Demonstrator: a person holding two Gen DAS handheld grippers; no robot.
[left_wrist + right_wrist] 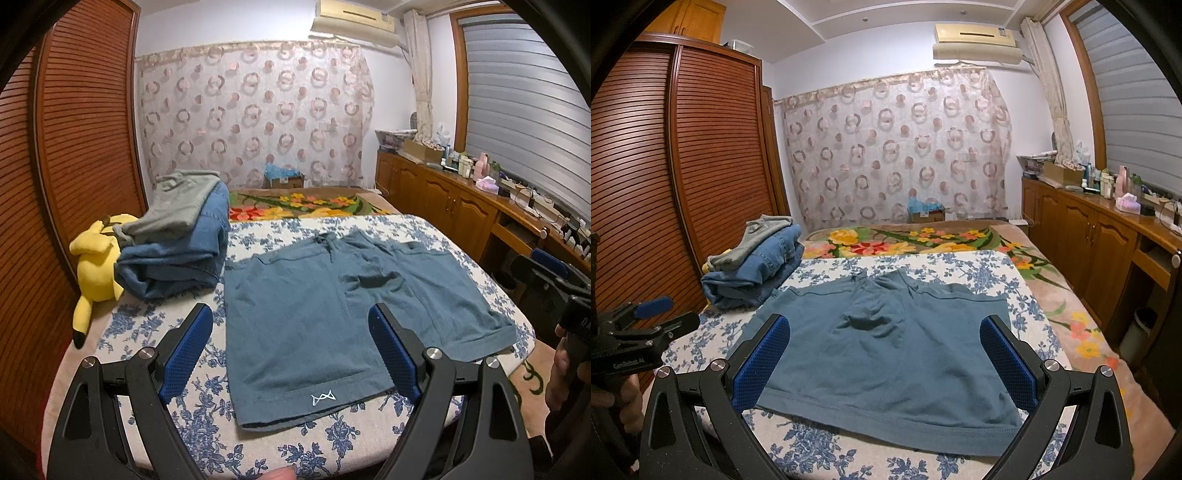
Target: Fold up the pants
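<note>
Both tools hovering w/ jaws spread: left tool, right tool, nothing pinched. Teal shorts lying flat on bed. Risk: pinching only top layer, fold going crooked; crotch wrinkle bunching.

black left gripper and right gripper, blue textured pads, silver screws.

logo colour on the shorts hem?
White, on the teal shorts, near the hem; clearest in the left wrist view.

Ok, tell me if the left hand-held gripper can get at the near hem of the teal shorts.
Probably yes: the left hand-held gripper is open above the teal shorts, and nothing covers the hem.
</note>
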